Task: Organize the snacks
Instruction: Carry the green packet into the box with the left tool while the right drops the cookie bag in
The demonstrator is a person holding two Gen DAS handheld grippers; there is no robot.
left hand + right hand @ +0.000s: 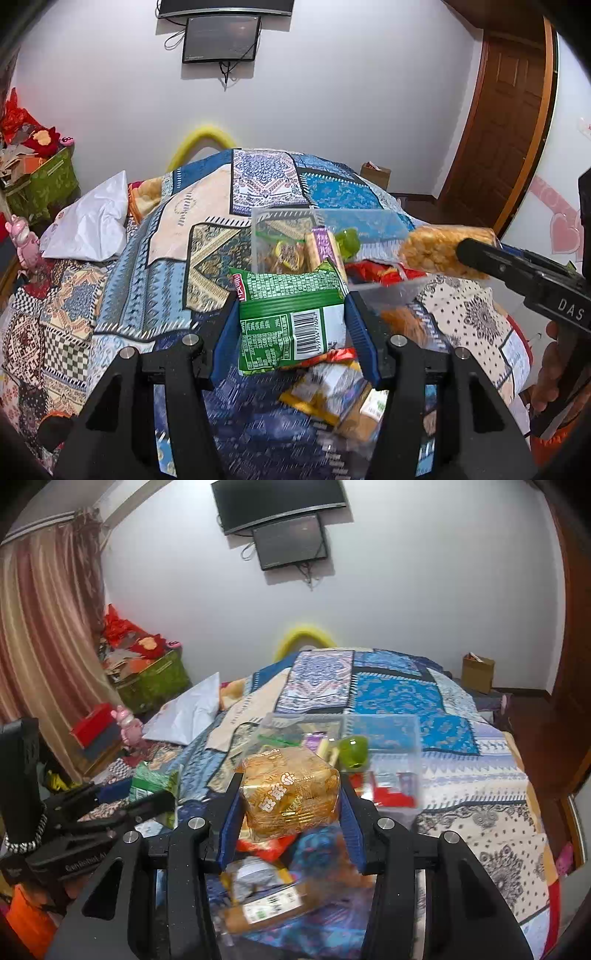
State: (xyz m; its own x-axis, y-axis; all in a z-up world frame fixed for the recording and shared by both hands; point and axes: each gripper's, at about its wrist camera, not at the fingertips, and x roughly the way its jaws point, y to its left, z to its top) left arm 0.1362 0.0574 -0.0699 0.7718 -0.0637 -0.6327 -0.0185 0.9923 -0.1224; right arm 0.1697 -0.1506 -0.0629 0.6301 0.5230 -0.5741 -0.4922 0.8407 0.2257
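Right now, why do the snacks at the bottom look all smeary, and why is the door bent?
Left wrist view: the loose snacks below the left gripper are motion-blurred, while the green packet it holds stays sharp. The fisheye lens bows the door. Right wrist view: the pile under the right gripper smears too; its golden packet shows some glare.

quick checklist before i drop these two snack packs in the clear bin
1. Left gripper holding the green snack packet: ok.
2. Right gripper holding the orange cracker pack: ok.
3. Clear plastic bin open on top: ok.
4. Room left in bin: cannot tell, snacks already inside.
5. Orange cracker pack over the bin: ok, near its right rim.
6. Loose snacks left on the quilt: not ok.
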